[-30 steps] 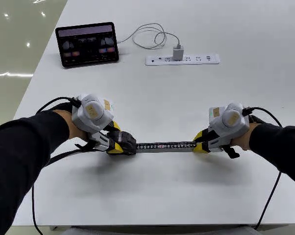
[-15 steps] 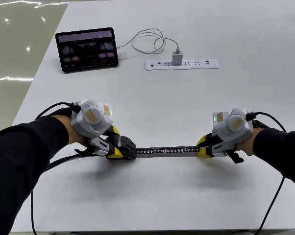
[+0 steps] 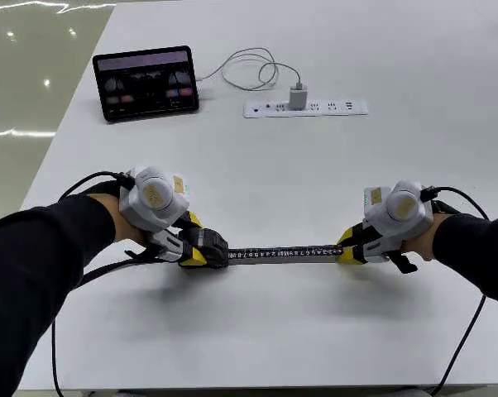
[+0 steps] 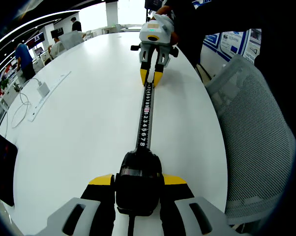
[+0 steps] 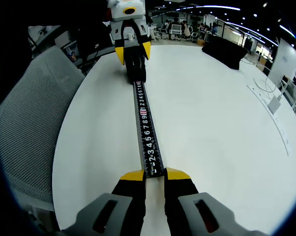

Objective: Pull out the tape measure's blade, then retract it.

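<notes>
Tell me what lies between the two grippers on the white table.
The tape measure's dark numbered metal blade spans the gap, from the black case in the left gripper to the right gripper, seen in the head view.

The tape measure's case (image 4: pixel 138 184) is seen black and its blade (image 5: pixel 147 132) dark, printed with white numerals — one mark in red — against a white table (image 3: pixel 315 165).

A white table (image 3: pixel 332 190) carries a dark tablet (image 3: pixel 146 83) propped at its far left, its lit screen showing what may be rows of small icons. Right of it lies a white power strip (image 3: pixel 340 107) with a charger (image 3: pixel 297 98) plugged in. A looped white cable (image 3: pixel 249 68) runs toward the tablet. A grey mesh chair (image 4: pixel 256 128) stands at the near edge.
</notes>
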